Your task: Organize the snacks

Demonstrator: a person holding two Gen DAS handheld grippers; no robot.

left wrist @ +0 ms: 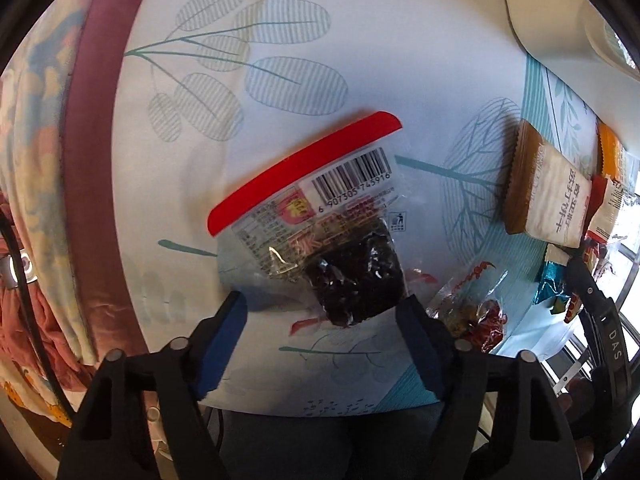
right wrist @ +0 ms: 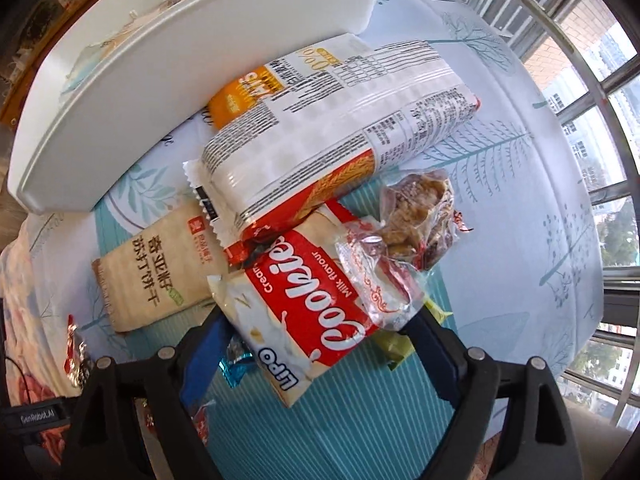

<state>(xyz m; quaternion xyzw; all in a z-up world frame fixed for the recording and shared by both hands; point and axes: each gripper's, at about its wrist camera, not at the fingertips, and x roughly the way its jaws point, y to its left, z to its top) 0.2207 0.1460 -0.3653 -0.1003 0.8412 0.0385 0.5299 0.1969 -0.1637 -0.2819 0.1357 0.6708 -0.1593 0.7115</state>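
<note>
In the left wrist view a clear packet with a red top strip, a barcode and a dark block inside (left wrist: 320, 236) lies on the leaf-print cloth. My left gripper (left wrist: 324, 308) is open just in front of it, its jaws standing either side of the dark block. In the right wrist view my right gripper (right wrist: 320, 328) is open, its jaws either side of a red and white Lipo cookie packet (right wrist: 308, 312). I cannot tell whether the pads touch it. A clear bag of brown snacks (right wrist: 412, 224) lies on the cookie packet.
A white tray (right wrist: 168, 80) stands behind the pile. A large white biscuit pack (right wrist: 332, 136), an orange packet (right wrist: 244, 96) and a tan cracker packet (right wrist: 160, 276) lie around it. The cracker packet (left wrist: 544, 192) and a clear bag of red snacks (left wrist: 476, 312) show at right of the left gripper. A window railing runs along the right.
</note>
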